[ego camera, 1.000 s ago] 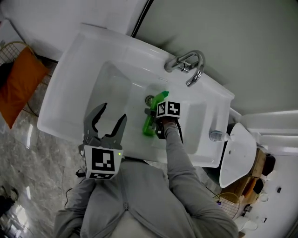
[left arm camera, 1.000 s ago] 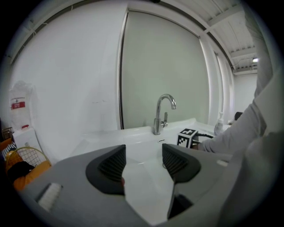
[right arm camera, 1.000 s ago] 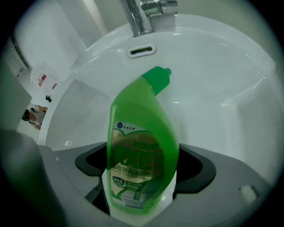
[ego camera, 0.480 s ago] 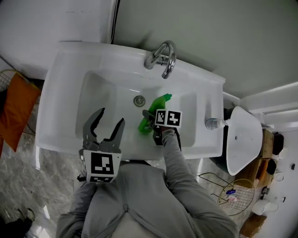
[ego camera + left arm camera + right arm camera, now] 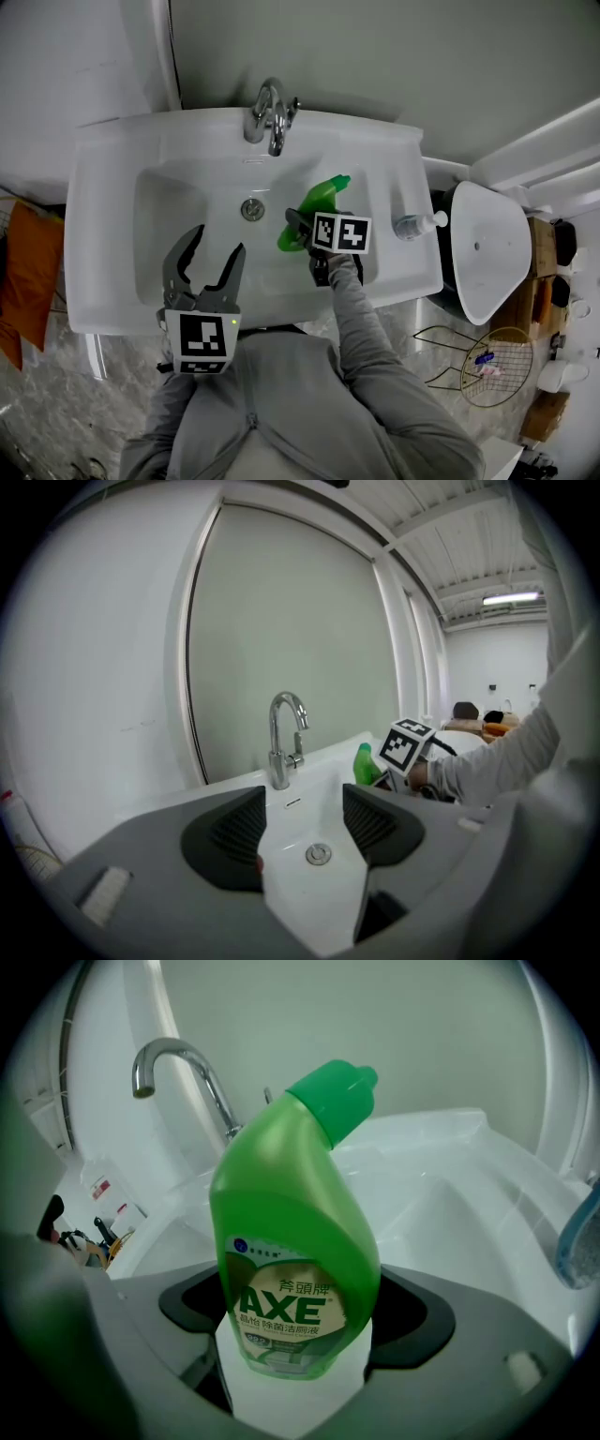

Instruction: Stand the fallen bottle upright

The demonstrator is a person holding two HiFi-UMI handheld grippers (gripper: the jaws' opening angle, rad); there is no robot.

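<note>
Head view: sink (image 5: 112, 169) below me, tap (image 5: 267, 112) at the back, drain (image 5: 251, 208) in the middle. My right gripper (image 5: 302, 234) is closed round the green bottle (image 5: 314, 202), which is in the sink just right of the drain. The bottle leans, its cap (image 5: 339, 182) pointing to the back right. I cannot tell whether its base touches the sink. My left gripper (image 5: 214, 246) hangs over the front left of the sink with its jaws spread wide and nothing in them, well apart from the bottle. A pump bottle (image 5: 412, 225) lies on the sink's right rim.

Left gripper view: my jaws stand wide, and between them I see only the bare sink and the drain (image 5: 319, 854). The tap (image 5: 286, 738) rises behind. To the right, the bottle (image 5: 366, 764) shows beside the right gripper's marker cube (image 5: 410, 745).

Right gripper view: the bottle (image 5: 295, 1241) fills the middle, label facing me. My jaws press on both sides of its lower body. The cap (image 5: 333, 1101) angles up and right, with the tap (image 5: 178, 1072) behind it.
</note>
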